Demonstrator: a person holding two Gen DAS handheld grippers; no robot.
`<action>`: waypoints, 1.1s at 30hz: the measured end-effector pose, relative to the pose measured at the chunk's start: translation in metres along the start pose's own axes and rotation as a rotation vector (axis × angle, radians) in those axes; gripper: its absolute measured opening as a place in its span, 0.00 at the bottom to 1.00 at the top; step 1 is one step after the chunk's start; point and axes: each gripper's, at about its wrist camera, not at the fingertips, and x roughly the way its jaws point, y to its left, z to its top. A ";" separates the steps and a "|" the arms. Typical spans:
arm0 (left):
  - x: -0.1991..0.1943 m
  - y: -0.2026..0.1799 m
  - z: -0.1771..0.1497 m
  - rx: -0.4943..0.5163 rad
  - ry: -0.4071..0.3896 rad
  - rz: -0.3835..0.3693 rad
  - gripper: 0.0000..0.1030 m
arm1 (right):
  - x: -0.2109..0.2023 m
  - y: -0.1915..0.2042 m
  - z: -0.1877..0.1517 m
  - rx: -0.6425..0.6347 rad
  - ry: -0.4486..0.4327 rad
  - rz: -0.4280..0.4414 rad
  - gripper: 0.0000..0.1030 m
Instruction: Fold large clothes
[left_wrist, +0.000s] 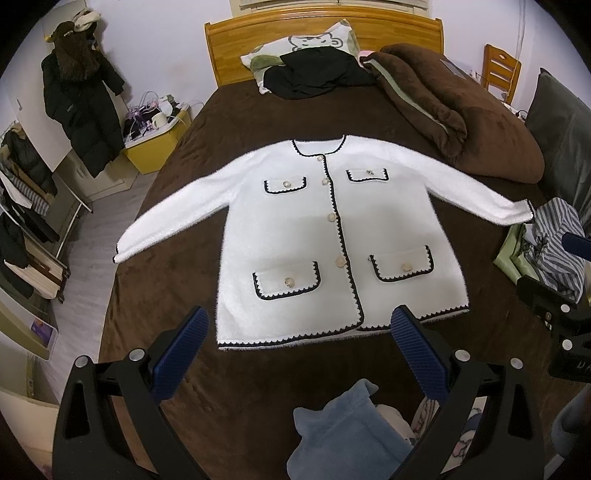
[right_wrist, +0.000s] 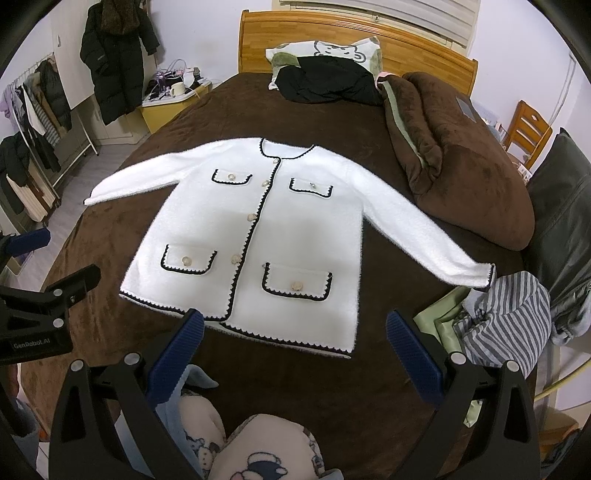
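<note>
Folding has not begun: the white cardigan (left_wrist: 332, 236) lies flat on the bed (left_wrist: 229, 122), both tools, left (left_wrist: 301, 326) and right (right_wrist: 295, 330), wide open and empty above its hem, so a sleeve needs gripping next.

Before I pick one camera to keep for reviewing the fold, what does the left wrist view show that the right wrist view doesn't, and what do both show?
Only the left wrist view: the left hand-held gripper, open above the hem, and a purple box on the floor.

Only the right wrist view: the right hand-held gripper, open, and a cartoon-print fleece beneath it.

Both: the white cardigan spread flat and buttoned on the brown bedspread, the black garment on the pillow, and the striped clothing by the sleeve cuff.
</note>
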 end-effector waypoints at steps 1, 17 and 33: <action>0.000 0.000 0.000 -0.001 -0.001 0.000 0.94 | 0.000 0.000 0.000 -0.002 0.001 0.001 0.94; -0.003 0.000 0.000 -0.005 -0.015 0.004 0.94 | -0.002 -0.001 0.002 -0.005 -0.001 0.001 0.94; -0.003 -0.001 0.000 -0.006 -0.015 0.005 0.94 | -0.007 -0.002 0.003 -0.004 -0.001 0.002 0.94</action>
